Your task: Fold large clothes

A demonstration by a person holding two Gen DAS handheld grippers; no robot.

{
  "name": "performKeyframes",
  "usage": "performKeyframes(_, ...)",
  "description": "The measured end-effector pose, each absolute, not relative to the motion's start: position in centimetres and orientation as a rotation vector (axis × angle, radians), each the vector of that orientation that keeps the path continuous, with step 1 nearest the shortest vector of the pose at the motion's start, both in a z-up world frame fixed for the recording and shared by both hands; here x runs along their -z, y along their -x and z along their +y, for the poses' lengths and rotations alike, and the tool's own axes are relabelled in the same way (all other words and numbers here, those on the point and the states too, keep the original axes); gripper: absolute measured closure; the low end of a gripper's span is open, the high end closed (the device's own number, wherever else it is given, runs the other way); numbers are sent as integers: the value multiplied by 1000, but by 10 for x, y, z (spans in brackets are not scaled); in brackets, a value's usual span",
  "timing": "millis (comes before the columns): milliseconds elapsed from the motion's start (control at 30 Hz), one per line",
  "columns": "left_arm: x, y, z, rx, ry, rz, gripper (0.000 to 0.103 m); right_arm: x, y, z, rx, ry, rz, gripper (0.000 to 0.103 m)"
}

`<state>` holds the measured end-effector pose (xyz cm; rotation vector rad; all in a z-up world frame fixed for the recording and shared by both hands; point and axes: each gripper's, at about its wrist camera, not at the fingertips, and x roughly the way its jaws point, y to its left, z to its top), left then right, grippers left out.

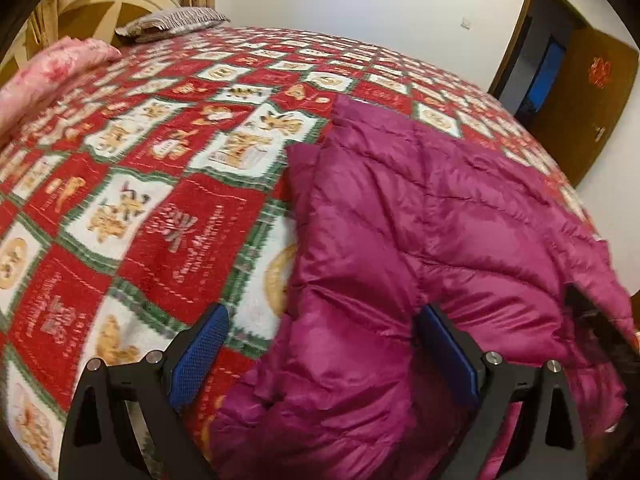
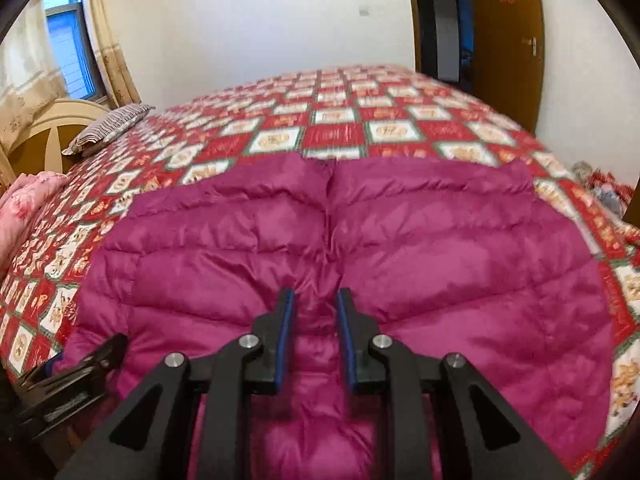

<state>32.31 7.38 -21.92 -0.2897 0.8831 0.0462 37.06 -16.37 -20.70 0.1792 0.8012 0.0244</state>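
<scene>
**Gripping a magenta jacket on the patterned bed**

Lying spread across the near part of the red, white and green patterned bedspread (image 2: 340, 120), the magenta quilted down jacket (image 2: 340, 240) is the landmark for everything else. Its centre seam runs away from the right wrist camera toward the far hem, and the puffed panels fan out to either side of that seam.

The right gripper (image 2: 315, 312) sits on the jacket at the near end of the centre seam. Its blue-padded fingers (image 2: 286, 336) stand close together, with a ridge of jacket fabric bunched up between them; they are pinching that ridge.

The left gripper (image 1: 320, 344) is at the jacket's left edge, spread wide. One blue pad (image 1: 200, 356) hangs over bare bedspread just beside the jacket, while the other pad (image 1: 448, 356) presses against the jacket fabric. A fold of the jacket's edge bulges up between the two fingers, which are not closed on it. In the right wrist view this same tool appears dark and blurred at the jacket's near left corner.

Beyond the jacket's left side, well apart from it, lie a pink floral quilt (image 1: 52, 76) and a striped pillow (image 1: 176, 20) against the cream headboard (image 2: 52, 128). Past the jacket's far right, a brown door (image 2: 508, 40) stands open.
</scene>
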Motion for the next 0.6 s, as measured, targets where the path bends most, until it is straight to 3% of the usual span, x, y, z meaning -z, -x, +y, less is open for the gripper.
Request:
performKeyframes(267, 216, -325, 63, 122, 444, 824, 8, 225, -376, -165, -49, -207, 817, 79)
performKeyframes(333, 213, -326, 62, 146, 485, 813, 34, 226, -376, -166, -59, -208, 830, 79)
performKeyframes(367, 212, -326, 62, 149, 491, 809, 40, 226, -377, -166, -58, -209, 830, 79)
performKeyframes(433, 207, -326, 62, 157, 499, 797, 69, 226, -378, -167, -58, -211, 832, 79)
performKeyframes(500, 203, -328, 66, 181, 518, 788, 82, 226, -378, -167, -55, -209, 833, 79)
performKeyframes(600, 196, -325, 70, 202, 543, 761, 88, 225, -378, -166, -49, -205, 840, 79)
